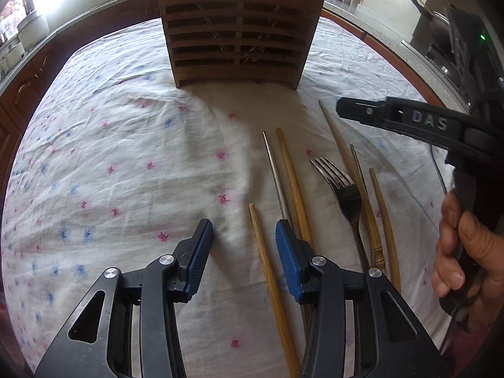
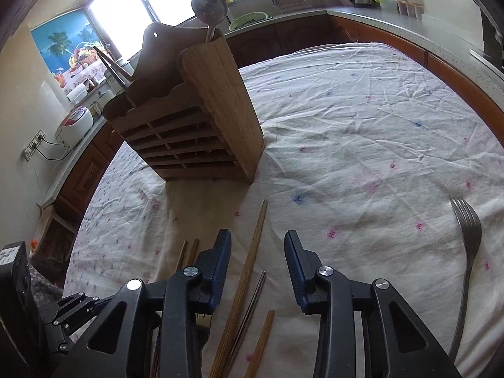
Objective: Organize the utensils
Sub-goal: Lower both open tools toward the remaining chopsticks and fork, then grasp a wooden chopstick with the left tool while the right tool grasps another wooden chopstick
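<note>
Utensils loose on the flowered tablecloth (image 1: 110,145), all lying roughly parallel, long axes running from you toward the wooden holder (image 1: 237,36).

Chopstick, pale wood (image 1: 271,278): you have it between your left gripper's (image 1: 244,242) blue pads, tip pointing away to the holder; the pads stand apart and do not touch it.

Steel chopstick (image 1: 277,176) and wooden chopstick (image 1: 294,186): side by side just right of that one, near ends passing under your left gripper's right finger.

Fork (image 1: 345,189): tines aimed at the holder, handle toward you, beside two more wooden sticks at its right.

In the right wrist view, a long wooden chopstick (image 2: 249,261) lies between your right gripper's (image 2: 257,256) pads, tip toward the holder; the jaws are parted, nothing clamped. A second fork (image 2: 469,242) lies well to the right, tines away from you.

Holder: upright at the far side of the cloth, slatted front facing you, a ladle (image 2: 209,4) standing in it.

Your right hand (image 1: 466,252) grips its tool's handle.
</note>
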{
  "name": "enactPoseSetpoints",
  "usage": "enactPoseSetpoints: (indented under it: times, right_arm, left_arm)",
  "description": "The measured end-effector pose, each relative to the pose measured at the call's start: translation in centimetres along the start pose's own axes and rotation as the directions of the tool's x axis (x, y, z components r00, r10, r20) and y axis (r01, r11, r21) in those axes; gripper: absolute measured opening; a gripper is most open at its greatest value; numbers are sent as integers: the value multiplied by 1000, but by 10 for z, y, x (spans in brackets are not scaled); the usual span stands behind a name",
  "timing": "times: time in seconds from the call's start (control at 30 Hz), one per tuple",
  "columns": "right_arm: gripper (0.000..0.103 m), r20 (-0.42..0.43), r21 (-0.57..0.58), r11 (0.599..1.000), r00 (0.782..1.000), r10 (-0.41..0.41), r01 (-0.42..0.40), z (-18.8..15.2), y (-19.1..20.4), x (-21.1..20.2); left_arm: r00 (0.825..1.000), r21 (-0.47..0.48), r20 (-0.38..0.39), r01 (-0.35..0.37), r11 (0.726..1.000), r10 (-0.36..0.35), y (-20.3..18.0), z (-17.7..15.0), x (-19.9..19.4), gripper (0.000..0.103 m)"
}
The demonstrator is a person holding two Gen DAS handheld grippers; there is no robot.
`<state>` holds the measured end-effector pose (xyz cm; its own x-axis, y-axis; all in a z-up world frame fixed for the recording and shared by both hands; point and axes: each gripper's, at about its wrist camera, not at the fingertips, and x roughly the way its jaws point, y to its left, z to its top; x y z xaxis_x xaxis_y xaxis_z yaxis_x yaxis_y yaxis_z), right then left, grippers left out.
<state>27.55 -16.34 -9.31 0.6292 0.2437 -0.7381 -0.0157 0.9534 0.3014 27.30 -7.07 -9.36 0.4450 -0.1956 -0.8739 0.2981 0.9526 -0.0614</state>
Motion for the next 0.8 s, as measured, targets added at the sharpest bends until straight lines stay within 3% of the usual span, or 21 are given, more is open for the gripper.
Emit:
enactPoseSetpoints:
  times: [0.07, 0.13, 0.27, 0.43, 0.6, 0.8]
  right_arm:
    - [34, -18, -9, 1000, 1000, -16, 15, 4, 2, 12]
    - [30, -42, -11, 1000, 999, -27, 27, 7, 2, 25]
    - [25, -40, -49, 996, 996, -82, 80, 13, 9, 35]
    - [7, -23, -141, 976, 985, -170, 166, 14, 21, 42]
    - [4, -43, -65, 996, 997, -70, 68, 14, 12, 35]
    - [4, -3, -35, 999, 1000, -3, 3, 12, 10, 2]
  left_arm:
    - [1000, 3, 5, -3, 1000, 3, 0, 2, 1, 31]
    - [1000, -1, 11, -3, 1000, 3, 2, 4, 2, 15]
    - [999, -19, 22, 26, 999, -26, 10, 7, 3, 8]
    - [996, -70, 24, 87, 994, -85, 23, 7, 2, 5]
    - [986, -129, 40, 168, 977, -164, 38, 7, -8, 0]
    - [981, -139, 100, 181, 973, -168, 45, 6, -33, 0]
